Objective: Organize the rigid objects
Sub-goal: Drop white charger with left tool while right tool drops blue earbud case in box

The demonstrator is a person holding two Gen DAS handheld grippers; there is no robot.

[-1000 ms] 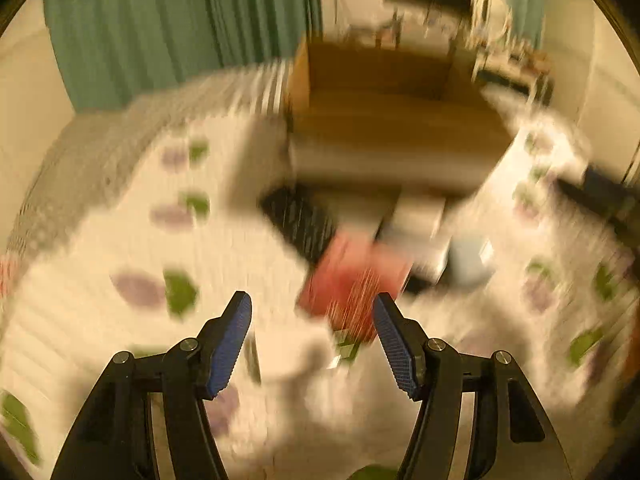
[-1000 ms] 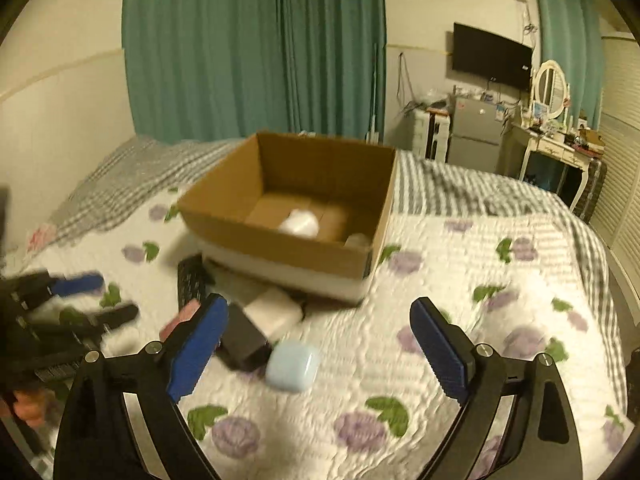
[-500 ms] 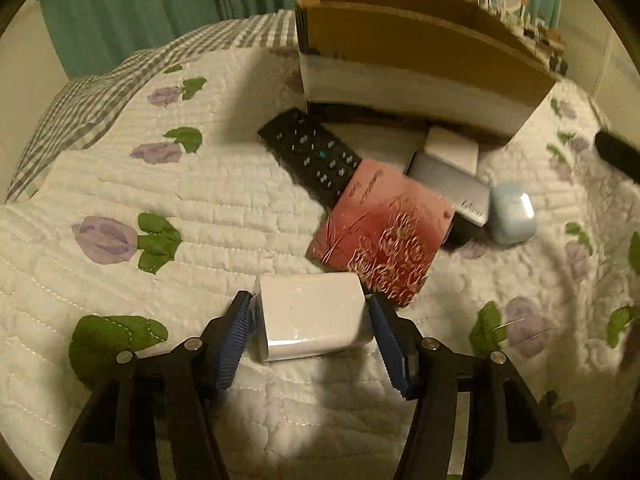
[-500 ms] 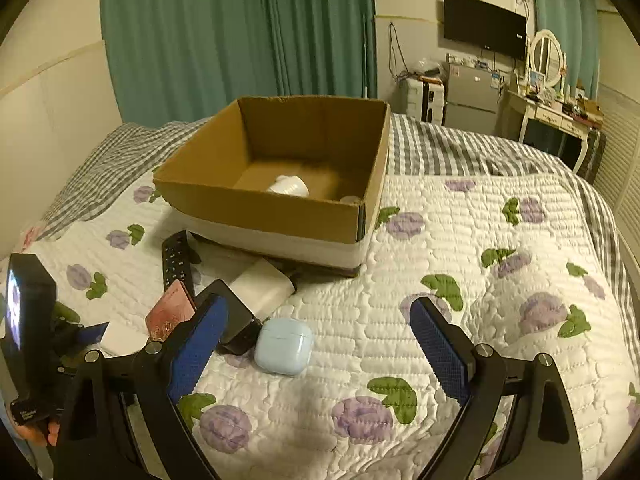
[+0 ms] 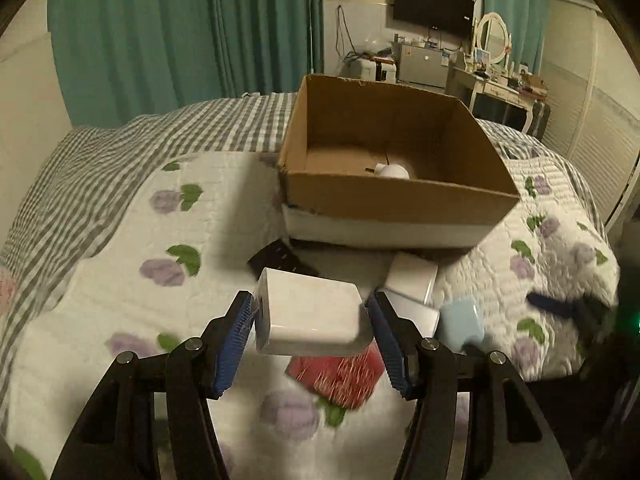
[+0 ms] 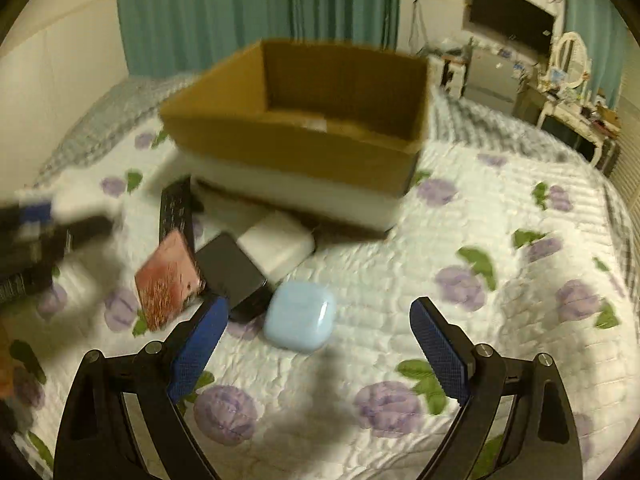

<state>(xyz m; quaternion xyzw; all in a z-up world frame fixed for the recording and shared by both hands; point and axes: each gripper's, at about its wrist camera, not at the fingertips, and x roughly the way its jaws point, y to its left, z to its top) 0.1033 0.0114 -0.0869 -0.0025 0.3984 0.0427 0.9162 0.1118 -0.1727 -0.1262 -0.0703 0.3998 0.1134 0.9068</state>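
White charger block (image 5: 310, 314) sits pinched between the blue pads of the left claw (image 5: 312, 338), lifted clear of the bed quilt (image 5: 140, 240) and tilted slightly, in front of the cardboard box (image 5: 396, 200). No brand, label or writing can be read on the block or on any other item; motion blur hides finer marks.

Right claw (image 6: 320, 354) is spread wide and grips nothing; it hovers above the quilt just short of a pale blue earbud case (image 6: 300, 316).

On the quilt near the box front lie a black remote (image 6: 176, 208), a red patterned card (image 6: 170, 278) partly over the remote's near end, a dark flat device (image 6: 232, 270) touching the card and the earbud case, and a second white block (image 6: 280, 244) just behind the dark device, close against the box base.

The box stands open on the bed, with a white band along its lower front. A small white rounded object (image 5: 394, 171) lies on its floor, near the front wall.

A wall-mounted television (image 5: 434, 10) shows no readable text.
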